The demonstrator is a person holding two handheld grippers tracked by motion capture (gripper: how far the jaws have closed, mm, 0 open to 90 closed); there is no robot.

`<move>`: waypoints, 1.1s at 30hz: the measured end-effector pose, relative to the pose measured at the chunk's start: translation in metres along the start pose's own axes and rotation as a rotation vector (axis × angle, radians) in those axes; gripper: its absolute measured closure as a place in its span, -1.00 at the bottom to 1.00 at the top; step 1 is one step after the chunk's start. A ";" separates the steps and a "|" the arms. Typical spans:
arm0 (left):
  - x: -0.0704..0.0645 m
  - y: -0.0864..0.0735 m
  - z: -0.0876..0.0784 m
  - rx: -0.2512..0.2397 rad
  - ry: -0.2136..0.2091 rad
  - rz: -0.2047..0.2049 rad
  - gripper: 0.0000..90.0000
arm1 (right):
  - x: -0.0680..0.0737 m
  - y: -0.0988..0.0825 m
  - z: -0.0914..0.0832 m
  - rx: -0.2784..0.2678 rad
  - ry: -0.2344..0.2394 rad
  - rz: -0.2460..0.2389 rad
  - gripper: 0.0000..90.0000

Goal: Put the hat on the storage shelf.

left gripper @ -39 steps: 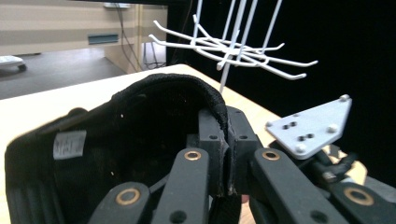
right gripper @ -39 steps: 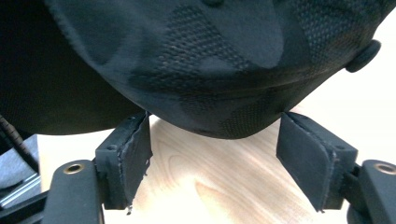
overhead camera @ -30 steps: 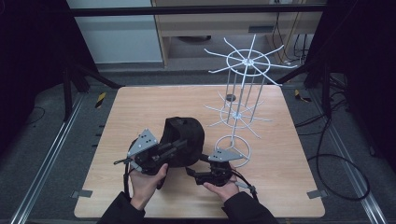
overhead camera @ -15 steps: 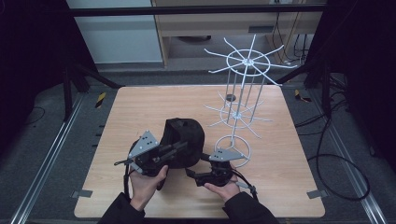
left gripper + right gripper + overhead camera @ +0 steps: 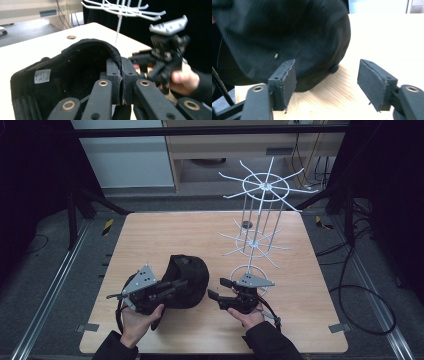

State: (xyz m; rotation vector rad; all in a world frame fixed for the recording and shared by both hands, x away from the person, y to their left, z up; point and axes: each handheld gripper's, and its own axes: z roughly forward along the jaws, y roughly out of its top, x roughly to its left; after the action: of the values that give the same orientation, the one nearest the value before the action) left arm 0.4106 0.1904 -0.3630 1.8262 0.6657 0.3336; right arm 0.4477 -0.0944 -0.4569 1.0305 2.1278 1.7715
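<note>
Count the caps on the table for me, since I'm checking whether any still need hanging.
1. A black cap lies on the near left part of the table, its edge pinched by the left gripper. None hangs on the white wire rack.

The print on the white label (image 5: pixel 42 76) inside the black cap (image 5: pixel 75 75) is too small to be read. In the left gripper view, the cap's lower part is cut off by the bottom edge, and the strip of its rim clamped between the jaws is hidden by the pads. In the right gripper view, the cap (image 5: pixel 287 32) is blurred and cropped by the top and left edges. The top of the white wire rack (image 5: pixel 125 8) is cut off in the left gripper view.
</note>
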 end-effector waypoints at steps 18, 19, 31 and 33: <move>-0.013 -0.002 0.009 0.031 -0.052 0.042 0.90 | -0.006 0.000 0.000 0.058 0.094 -0.029 1.00; -0.011 -0.001 0.005 0.018 -0.029 0.038 0.85 | -0.005 0.003 -0.003 0.058 0.097 -0.029 1.00; 0.005 -0.008 -0.015 -0.035 0.108 -0.054 0.77 | 0.014 0.021 -0.011 0.073 0.084 -0.085 1.00; 0.006 -0.010 -0.017 -0.031 0.105 -0.061 0.85 | 0.017 0.020 -0.009 0.085 0.076 -0.091 1.00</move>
State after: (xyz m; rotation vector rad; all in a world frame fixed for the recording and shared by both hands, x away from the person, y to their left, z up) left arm 0.4034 0.2092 -0.3671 1.7644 0.7832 0.3993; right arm 0.4378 -0.0903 -0.4308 0.8831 2.2749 1.7183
